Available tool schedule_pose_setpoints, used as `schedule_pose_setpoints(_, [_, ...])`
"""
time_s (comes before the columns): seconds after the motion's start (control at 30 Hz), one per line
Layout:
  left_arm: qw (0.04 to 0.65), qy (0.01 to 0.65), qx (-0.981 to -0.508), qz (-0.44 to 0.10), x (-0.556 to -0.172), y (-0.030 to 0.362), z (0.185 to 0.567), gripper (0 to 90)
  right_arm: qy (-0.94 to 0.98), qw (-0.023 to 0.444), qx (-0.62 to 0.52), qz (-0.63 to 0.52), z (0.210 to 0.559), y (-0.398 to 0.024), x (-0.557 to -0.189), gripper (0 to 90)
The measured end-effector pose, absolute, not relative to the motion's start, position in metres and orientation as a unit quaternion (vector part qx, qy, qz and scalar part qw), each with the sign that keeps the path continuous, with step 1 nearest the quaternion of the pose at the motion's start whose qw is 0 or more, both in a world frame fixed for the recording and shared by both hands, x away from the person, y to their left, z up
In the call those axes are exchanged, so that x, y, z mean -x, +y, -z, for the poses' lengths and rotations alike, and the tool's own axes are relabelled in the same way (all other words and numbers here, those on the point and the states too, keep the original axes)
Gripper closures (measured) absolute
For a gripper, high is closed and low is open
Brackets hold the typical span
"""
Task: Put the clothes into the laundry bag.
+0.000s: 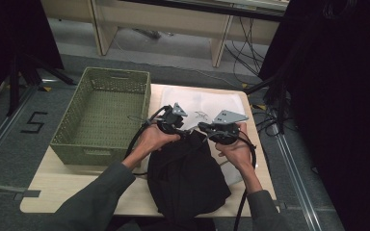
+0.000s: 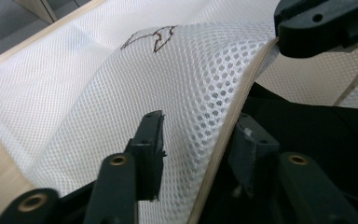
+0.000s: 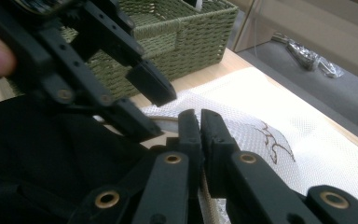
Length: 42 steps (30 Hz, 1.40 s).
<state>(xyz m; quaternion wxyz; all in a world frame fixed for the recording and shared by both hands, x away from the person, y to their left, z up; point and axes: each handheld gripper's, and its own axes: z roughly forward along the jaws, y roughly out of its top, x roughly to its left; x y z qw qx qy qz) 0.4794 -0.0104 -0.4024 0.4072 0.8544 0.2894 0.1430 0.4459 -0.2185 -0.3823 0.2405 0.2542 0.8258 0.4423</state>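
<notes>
A white mesh bag [image 1: 207, 103] with a beige rim lies on the table's far side, and a black garment [image 1: 185, 178] sits half inside its mouth. My left gripper [image 1: 188, 130] straddles the raised rim of the mesh bag [image 2: 177, 70]. Its jaws stand apart, one over the mesh and one over the black garment [image 2: 317, 130], and the pads do not press. My right gripper [image 1: 203, 127] faces it from the right. In the right gripper view my right gripper [image 3: 200, 123] has its jaws together, pinching the bag's rim [image 3: 279, 126]. The left gripper [image 3: 149, 109] is just beyond it.
A green woven basket [image 1: 77, 153] stands at the table's left, close beside my left hand; its wall [image 3: 186, 42] also rises behind the left gripper. Bare wooden table [image 1: 67, 183] lies in front of it. Cables and dark stands surround the table on the floor.
</notes>
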Motion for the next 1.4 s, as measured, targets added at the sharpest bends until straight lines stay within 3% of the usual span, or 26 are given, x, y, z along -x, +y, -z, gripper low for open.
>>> schedule_pose_setpoints(0.03, [0.410, 0.284, -0.855, -0.142, -0.480, -0.011, 0.403, 58.9, 0.827, 0.241, -0.253, -0.441, 0.382, -0.218, -0.446, 88.3])
schedule_pose_setpoints(0.17, [0.405, 0.275, -0.860, -0.145, -0.477, -0.011, 0.401, 81.3, 0.827, 0.239, -0.253, -0.442, 0.383, -0.218, -0.446, 88.2])
schedule_pose_setpoints(0.23, [0.395, 0.270, -0.865, -0.151, -0.476, -0.011, 0.399, 84.7, 0.827, 0.231, -0.259, -0.442, 0.384, -0.216, -0.444, 87.8])
schedule_pose_setpoints(0.3, [0.389, 0.265, -0.870, -0.151, -0.476, -0.009, 0.397, 85.7, 0.830, 0.221, -0.259, -0.442, 0.384, -0.215, -0.443, 85.1])
schedule_pose_setpoints(0.47, [0.383, 0.267, -0.874, -0.137, -0.477, -0.005, 0.395, 86.1, 0.819, 0.202, -0.282, -0.458, 0.374, -0.219, -0.430, 53.6])
schedule_pose_setpoints(0.57, [0.376, 0.267, -0.878, -0.130, -0.479, -0.004, 0.395, 86.0, 0.833, 0.181, -0.280, -0.442, 0.368, -0.223, -0.410, 45.8])
schedule_pose_setpoints(0.9, [0.366, 0.264, -0.884, -0.122, -0.480, 0.000, 0.390, 85.9, 0.864, 0.077, -0.294, -0.401, 0.410, -0.212, -0.339, 34.0])
schedule_pose_setpoints(1.1, [0.364, 0.263, -0.885, -0.121, -0.481, 0.001, 0.390, 85.8, 0.875, 0.037, -0.282, -0.391, 0.434, -0.196, -0.310, 29.5])
schedule_pose_setpoints(1.27, [0.364, 0.266, -0.885, -0.118, -0.480, 0.000, 0.391, 85.6, 0.884, 0.048, -0.277, -0.373, 0.445, -0.185, -0.305, 22.4])
schedule_pose_setpoints(1.4, [0.361, 0.264, -0.887, -0.117, -0.480, -0.002, 0.392, 85.6, 0.896, 0.097, -0.267, -0.340, 0.461, -0.164, -0.304, 15.5])
